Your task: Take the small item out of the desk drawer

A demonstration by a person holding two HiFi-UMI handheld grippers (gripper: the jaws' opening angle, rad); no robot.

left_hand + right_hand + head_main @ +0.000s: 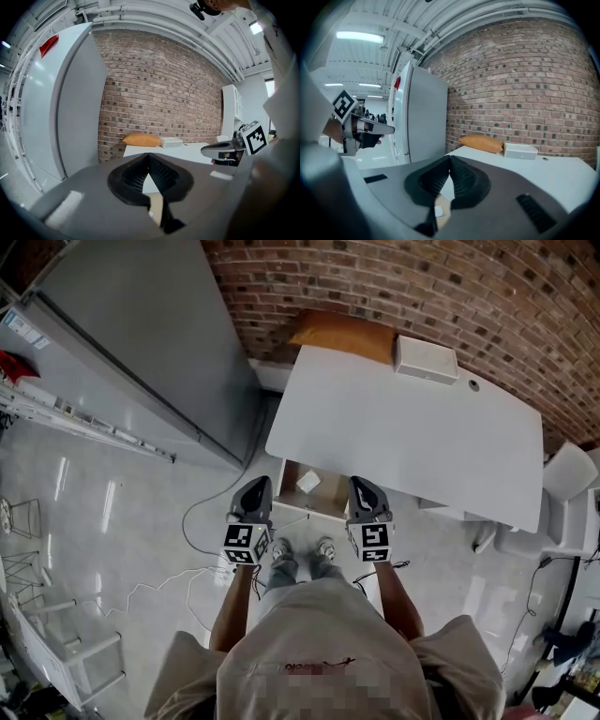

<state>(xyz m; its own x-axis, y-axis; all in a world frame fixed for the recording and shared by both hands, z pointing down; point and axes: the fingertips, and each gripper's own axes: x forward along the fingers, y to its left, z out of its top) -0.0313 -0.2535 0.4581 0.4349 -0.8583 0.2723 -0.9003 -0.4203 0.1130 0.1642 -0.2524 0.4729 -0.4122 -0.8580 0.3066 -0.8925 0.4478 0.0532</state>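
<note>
The white desk [412,427] has its drawer [287,476] pulled open below the front edge, showing a wooden inside. A small white item [307,481] lies in it. My left gripper [257,486] hovers at the drawer's left side and my right gripper [362,486] at its right, both above the floor. Each is shut with nothing between its fingers. In the left gripper view the jaws [149,156] meet tip to tip, and likewise in the right gripper view [450,158]. Below the right jaws the small white item [438,211] shows in the drawer.
An orange cushion [342,334] and a white box [427,357] sit at the desk's back edge against the brick wall [422,287]. A tall grey cabinet [141,343] stands left of the desk. Cables [187,568] trail over the floor. A white chair [567,474] is at the right.
</note>
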